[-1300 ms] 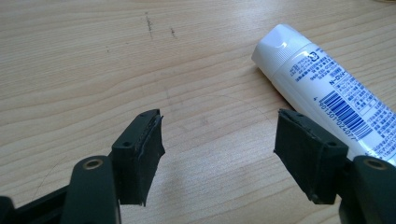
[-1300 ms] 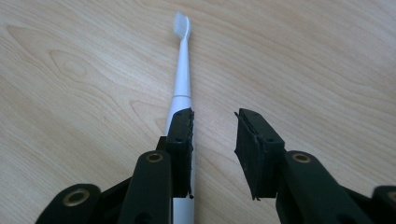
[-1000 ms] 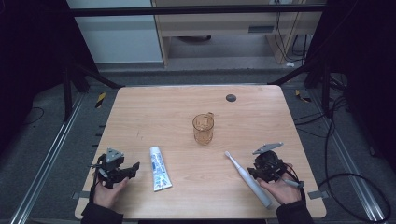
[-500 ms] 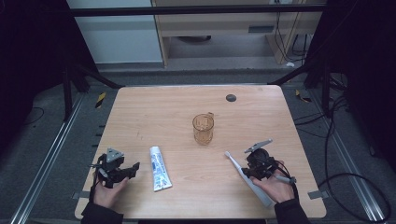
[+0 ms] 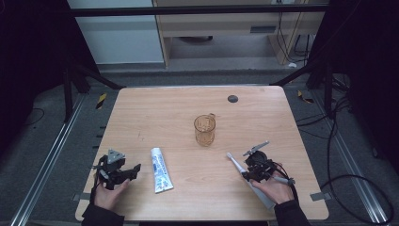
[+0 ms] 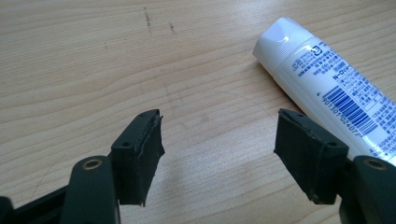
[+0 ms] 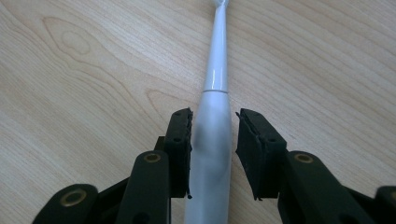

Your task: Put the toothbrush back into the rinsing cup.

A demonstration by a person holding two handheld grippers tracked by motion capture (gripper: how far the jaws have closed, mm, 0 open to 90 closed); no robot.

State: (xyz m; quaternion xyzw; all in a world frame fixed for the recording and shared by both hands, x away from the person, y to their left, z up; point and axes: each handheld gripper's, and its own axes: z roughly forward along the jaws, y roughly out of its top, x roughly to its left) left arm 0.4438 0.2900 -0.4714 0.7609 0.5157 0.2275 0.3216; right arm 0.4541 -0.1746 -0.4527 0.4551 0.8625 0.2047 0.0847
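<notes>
Toothbrush point(image 7: 212, 140) handle is lying flat on the wooden counter point(image 5: 160, 117), and the right tool point(image 7: 214, 144) is straddling it: in the right gripper view one black jaw is standing on each side of the thick white grip. The jaw on the left of that view is sitting right against the handle, while a thin gap is showing at the other one, so the tool is standing partly open around the toothbrush and is not clamping it. The slim neck is running away from the jaws toward the top of that view. In the high view the toothbrush point(image 5: 235, 162) is lying at a slant near the front right of the counter, its head pointing toward the amber glass mug point(image 5: 204, 130), which is standing upright near the middle, well apart from both hands.

At the front left, the left tool point(image 6: 217, 149) is hanging low over bare wood with its jaws standing wide apart and nothing between them. A white toothpaste tube point(image 6: 327, 88) is lying just beside it, cap end pointing away, barcode facing up.
</notes>
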